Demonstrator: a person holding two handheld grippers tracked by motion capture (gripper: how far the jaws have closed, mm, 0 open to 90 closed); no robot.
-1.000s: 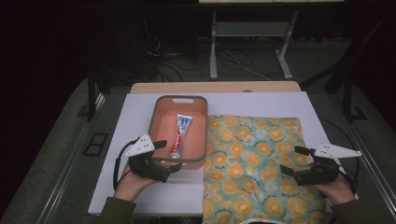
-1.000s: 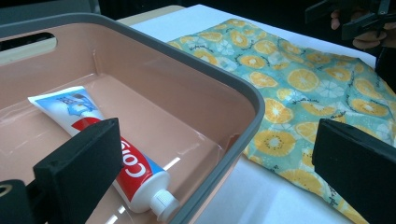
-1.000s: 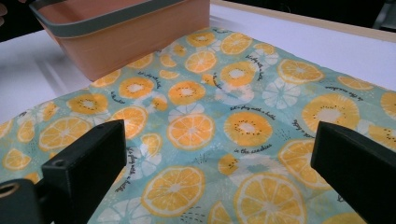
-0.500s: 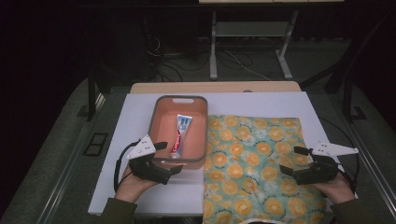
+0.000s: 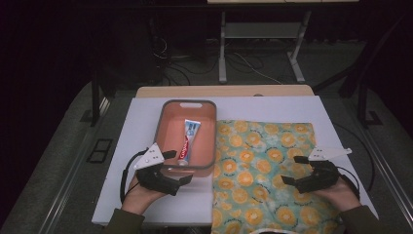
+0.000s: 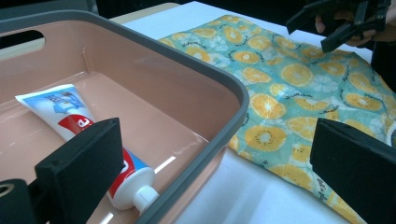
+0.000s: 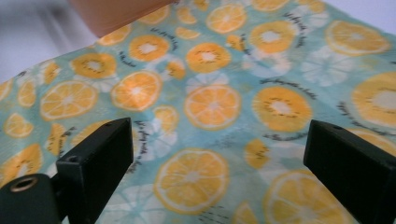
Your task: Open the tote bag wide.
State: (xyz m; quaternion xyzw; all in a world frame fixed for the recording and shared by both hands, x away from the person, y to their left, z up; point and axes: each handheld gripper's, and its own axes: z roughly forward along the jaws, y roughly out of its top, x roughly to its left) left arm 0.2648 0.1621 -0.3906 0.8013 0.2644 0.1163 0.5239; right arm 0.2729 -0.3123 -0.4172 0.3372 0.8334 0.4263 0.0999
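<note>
Pink bin (image 5: 168, 127) corner between left tongs (image 5: 178, 167)

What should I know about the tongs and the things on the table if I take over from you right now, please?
Left tongs: open, empty, straddling the near rim of the pink bin.
Right tongs: open, empty, over the orange-print cloth.
The toothpaste tube lies in the bin, cap toward you. The cloth lies flat beside the bin.
Done: nothing gripped.
Left: probably grasping the bin or tube, and the cloth.

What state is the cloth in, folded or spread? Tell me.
Spread: the orange-print cloth lies flat across the table beside the tray.
</note>
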